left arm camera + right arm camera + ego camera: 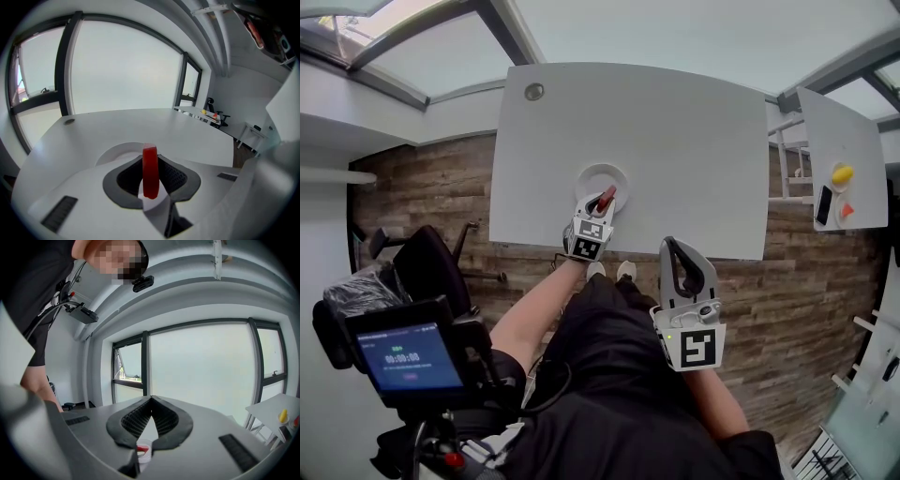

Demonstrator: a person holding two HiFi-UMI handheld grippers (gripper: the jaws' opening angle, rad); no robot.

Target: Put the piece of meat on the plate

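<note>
A thin red piece of meat (pixel 608 195) stands on edge between the jaws of my left gripper (pixel 600 202), which is shut on it. It hangs just over the near rim of a round white plate (pixel 598 172) on the white table (pixel 675 141). In the left gripper view the red meat (pixel 150 173) sits upright between the dark pads (pixel 174 177), with the plate (pixel 117 153) just beyond. My right gripper (pixel 668 244) is off the table's front edge, shut and empty. In the right gripper view its tips (pixel 151 399) meet, and the plate (pixel 144 452) shows small below them.
A round cable hole (pixel 533 91) lies at the table's far left corner. A second white table (pixel 853 141) at the right carries a yellow thing (pixel 842 174), an orange thing (pixel 847 211) and a dark phone (pixel 823 204). A black chair (pixel 422 267) stands left, on wooden floor.
</note>
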